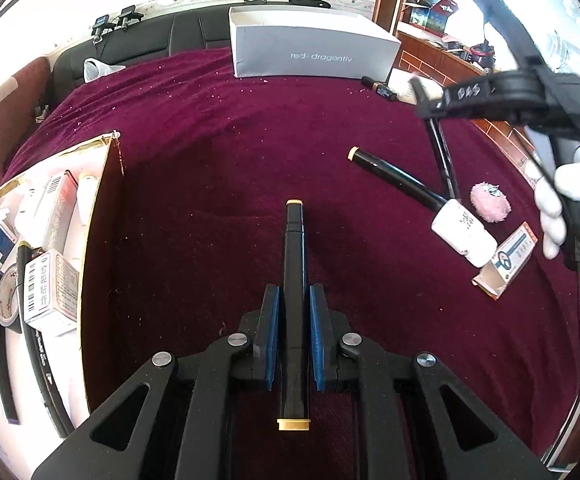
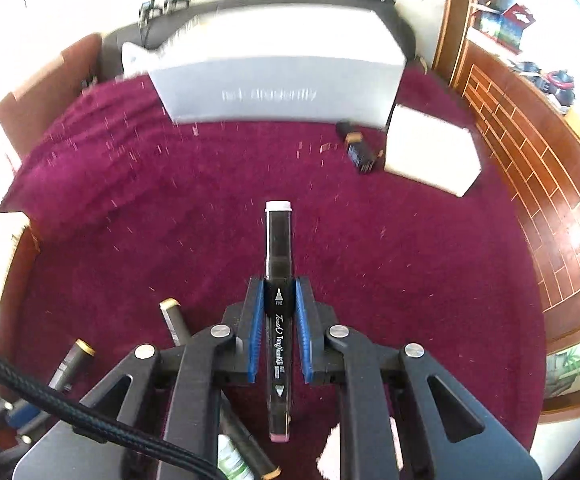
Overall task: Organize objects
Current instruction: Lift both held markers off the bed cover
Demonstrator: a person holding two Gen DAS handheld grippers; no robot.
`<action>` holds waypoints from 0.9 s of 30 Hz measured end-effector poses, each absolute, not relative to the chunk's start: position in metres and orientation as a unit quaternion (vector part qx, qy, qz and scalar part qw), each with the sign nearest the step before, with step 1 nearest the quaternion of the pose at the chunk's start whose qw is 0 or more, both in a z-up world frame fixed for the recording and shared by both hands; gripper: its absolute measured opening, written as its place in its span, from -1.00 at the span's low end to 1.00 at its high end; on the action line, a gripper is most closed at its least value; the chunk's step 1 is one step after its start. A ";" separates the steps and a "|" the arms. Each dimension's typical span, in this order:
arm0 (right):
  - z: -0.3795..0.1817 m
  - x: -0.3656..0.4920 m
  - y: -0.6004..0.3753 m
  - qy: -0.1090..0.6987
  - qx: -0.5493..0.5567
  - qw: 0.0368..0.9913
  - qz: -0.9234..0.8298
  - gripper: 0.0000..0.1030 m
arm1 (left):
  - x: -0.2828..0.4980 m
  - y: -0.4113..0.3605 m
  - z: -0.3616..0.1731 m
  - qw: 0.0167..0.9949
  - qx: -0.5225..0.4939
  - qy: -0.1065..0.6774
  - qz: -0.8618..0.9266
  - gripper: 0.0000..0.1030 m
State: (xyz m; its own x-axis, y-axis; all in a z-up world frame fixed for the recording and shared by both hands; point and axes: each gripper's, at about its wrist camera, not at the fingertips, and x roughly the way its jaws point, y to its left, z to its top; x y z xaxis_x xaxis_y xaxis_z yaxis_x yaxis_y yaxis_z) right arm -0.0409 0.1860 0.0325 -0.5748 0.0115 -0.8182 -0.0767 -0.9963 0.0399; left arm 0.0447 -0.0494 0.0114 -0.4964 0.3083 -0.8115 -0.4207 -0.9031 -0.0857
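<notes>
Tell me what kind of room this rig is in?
Most likely a lived-in home room, not a lab. The work surface is a maroon velvet cloth backed by a black leather sofa, with wood-panelled shelving of household clutter at right and a grey shoebox for sorting.

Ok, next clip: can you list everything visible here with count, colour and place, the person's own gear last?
grey box: one, lettered "red dragonfly", far edge of the crimson cloth.
cardboard box: one, brown, left, holding cartons, tape and pens.
loose marker: one, black with tan cap, lying right of centre.
white bottle: one, right.
pink puff: one, right.
small carton: one, open, right edge.
white block: one, beside the grey box.
tan-capped marker: one, black, in the left gripper.
pink-capped marker: one, black, in the right gripper.
gloved hand: one, white, holding the right gripper.
</notes>
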 end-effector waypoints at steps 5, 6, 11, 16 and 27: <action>0.075 -0.010 0.181 0.049 -0.400 0.022 0.915 -0.75 | 0.058 -0.048 0.021 0.220 -0.443 0.061 0.867 -0.78; 0.082 -0.005 0.179 0.051 -0.390 0.021 0.919 -0.75 | 0.063 -0.048 0.024 0.224 -0.438 0.061 0.868 -0.78; 0.109 0.026 0.161 0.056 -0.350 0.007 0.935 -0.75 | 0.084 -0.044 0.035 0.240 -0.422 0.064 0.872 -0.78; 0.120 0.055 0.145 0.052 -0.330 -0.005 0.942 -0.75 | 0.105 -0.044 0.044 0.257 -0.409 0.065 0.873 -0.78; 0.115 0.116 0.123 0.061 -0.319 -0.032 0.945 -0.75 | 0.141 -0.052 0.057 0.281 -0.392 0.058 0.874 -0.77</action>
